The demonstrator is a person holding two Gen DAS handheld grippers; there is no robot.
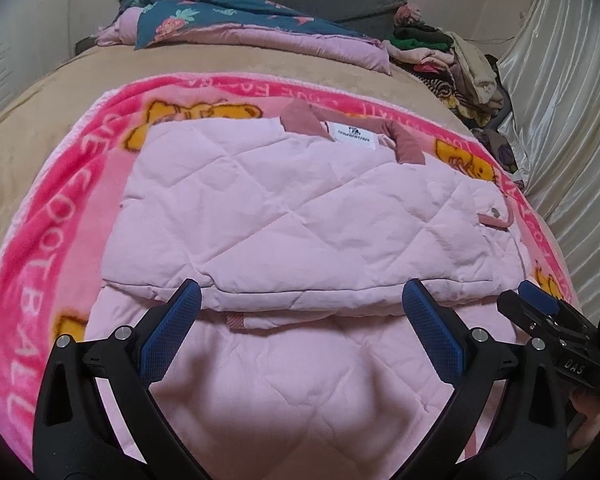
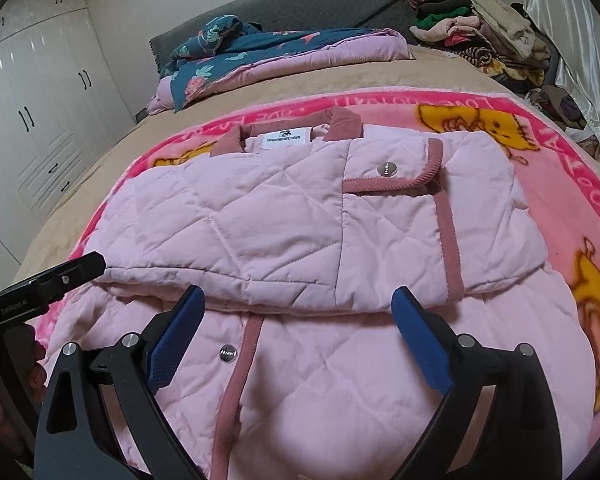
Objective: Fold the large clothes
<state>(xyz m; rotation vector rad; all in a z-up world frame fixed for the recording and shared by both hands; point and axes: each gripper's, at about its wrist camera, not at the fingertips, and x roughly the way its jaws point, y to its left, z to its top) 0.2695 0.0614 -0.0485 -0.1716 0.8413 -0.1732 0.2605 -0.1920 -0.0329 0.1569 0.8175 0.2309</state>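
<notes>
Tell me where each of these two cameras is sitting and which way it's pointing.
Left wrist: on the left gripper, looking across the pink jacket toward the headboard; its open jaws show, the right gripper at right.
Right wrist: on the right gripper, facing likewise over the jacket's pocket; its open jaws show, the left gripper's tip at left.
Shared: jacket, pink blanket, clothes pile.

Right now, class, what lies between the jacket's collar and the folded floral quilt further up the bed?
In both views: a strip of the pink cartoon blanket, then bare tan bedsheet, between collar and floral quilt.
</notes>
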